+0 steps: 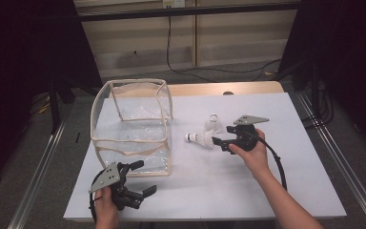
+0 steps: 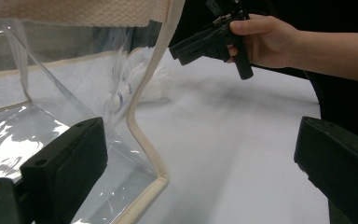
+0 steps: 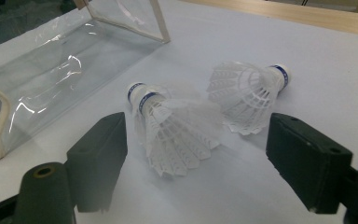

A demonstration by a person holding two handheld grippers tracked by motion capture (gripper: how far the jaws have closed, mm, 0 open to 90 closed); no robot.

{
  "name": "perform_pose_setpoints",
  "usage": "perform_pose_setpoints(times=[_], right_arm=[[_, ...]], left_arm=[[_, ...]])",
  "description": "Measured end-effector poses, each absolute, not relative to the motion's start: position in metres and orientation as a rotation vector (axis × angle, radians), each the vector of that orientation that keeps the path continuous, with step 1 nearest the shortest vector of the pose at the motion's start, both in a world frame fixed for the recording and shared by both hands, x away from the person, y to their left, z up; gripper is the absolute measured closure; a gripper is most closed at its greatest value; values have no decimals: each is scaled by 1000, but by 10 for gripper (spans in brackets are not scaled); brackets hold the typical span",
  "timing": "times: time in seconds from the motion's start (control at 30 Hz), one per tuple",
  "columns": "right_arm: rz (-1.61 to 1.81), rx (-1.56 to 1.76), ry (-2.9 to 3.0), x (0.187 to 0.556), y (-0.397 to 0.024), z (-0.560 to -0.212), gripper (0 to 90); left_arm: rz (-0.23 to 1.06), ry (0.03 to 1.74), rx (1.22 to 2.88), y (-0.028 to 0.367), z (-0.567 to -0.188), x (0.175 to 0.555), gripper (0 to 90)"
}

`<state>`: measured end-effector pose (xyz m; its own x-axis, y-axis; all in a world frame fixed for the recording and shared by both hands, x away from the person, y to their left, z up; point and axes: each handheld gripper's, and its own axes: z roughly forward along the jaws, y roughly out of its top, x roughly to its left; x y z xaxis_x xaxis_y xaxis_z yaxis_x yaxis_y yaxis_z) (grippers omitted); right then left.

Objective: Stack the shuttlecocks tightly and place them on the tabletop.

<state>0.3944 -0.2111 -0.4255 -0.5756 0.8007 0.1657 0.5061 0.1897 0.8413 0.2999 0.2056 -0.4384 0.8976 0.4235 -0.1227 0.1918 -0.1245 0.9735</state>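
So the right gripper is sitting right at the two white shuttlecocks on the bench, and that's the whole story here. Its jaws stand apart, nothing clamped, and in the right gripper view the nearer shuttlecock lies between the two black jaws with its feather skirt toward the gripper and its cork tip with the blue band pointing away, toward the clear pouch. So the long axis runs roughly along the gripper's own line of sight, a bit slanted to the left. The pads aren't pressing on it as far as I can see.

The second shuttlecock lies just beside the first, a little farther off and to the right in that view, cork tip pointing the opposite way, skirts close together or maybe just touching, hard to call.

From the high view, the shuttlecocks are right of the pouch, near it but apart. The left gripper is down at the pouch's near corner, jaws wide apart too, with the pouch's cream-edged corner sitting between them, not pinched.

My guess: the right hand is way nearer, so it grabs, and closing across the skirt looks squishy. The left one looks set to steady the pouch.
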Motion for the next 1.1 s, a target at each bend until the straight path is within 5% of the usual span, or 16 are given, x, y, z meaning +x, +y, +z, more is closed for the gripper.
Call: perform_pose_setpoints(times=[1.1], right_arm=[[1274,1253,2065,400,-225,-422,132]], left_arm=[[209,468,1712,205,-439,300,27]])
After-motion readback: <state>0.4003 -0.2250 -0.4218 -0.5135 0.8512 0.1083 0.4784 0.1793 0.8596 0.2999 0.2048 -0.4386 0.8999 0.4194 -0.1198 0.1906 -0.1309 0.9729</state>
